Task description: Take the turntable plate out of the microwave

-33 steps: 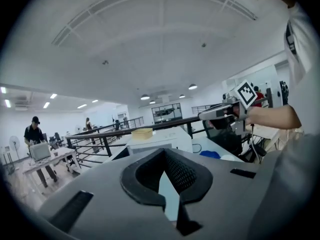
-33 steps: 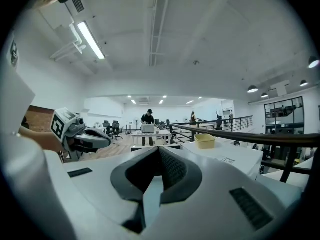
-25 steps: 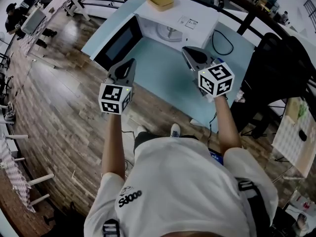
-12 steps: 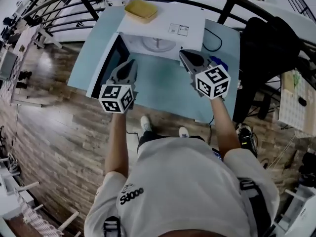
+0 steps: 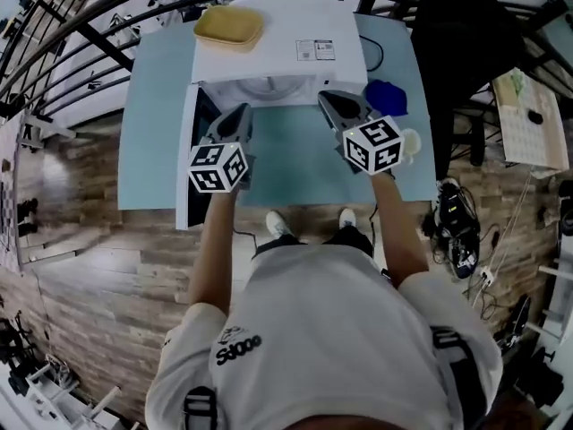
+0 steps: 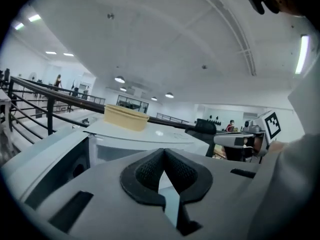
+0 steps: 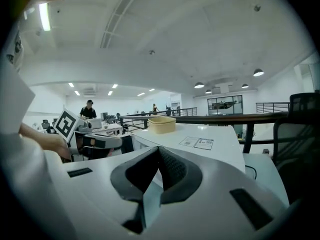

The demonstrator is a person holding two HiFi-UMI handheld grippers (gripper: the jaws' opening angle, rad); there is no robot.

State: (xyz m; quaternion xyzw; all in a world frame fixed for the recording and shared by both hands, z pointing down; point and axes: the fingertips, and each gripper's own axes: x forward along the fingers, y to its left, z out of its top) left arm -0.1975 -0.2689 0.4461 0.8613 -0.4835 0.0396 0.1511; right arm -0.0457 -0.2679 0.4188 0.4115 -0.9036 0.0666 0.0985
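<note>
The white microwave [image 5: 279, 50] stands at the table's far side with its door [image 5: 186, 164] swung open to the left. Inside the cavity a strip of the pale glass turntable plate [image 5: 266, 87] shows. My left gripper [image 5: 238, 115] is shut and empty, hovering just in front of the cavity's left part. My right gripper [image 5: 331, 102] is also shut and empty, at the cavity's right front corner. In the left gripper view the shut jaws [image 6: 162, 158] point at the microwave [image 6: 115, 141]. In the right gripper view the jaws [image 7: 158, 158] point over the microwave's top [image 7: 200, 145].
A yellow tub [image 5: 229, 25] sits on the microwave's top. A blue object [image 5: 387, 97] and a white cup [image 5: 410, 143] lie at the right of the light blue table [image 5: 295, 164]. Black railings run behind; a black chair [image 5: 452, 25] stands at the back right.
Both grippers have moved forward and slightly down, closing in on the open microwave front. The person has come round square to the table. Both jaws stayed shut.
</note>
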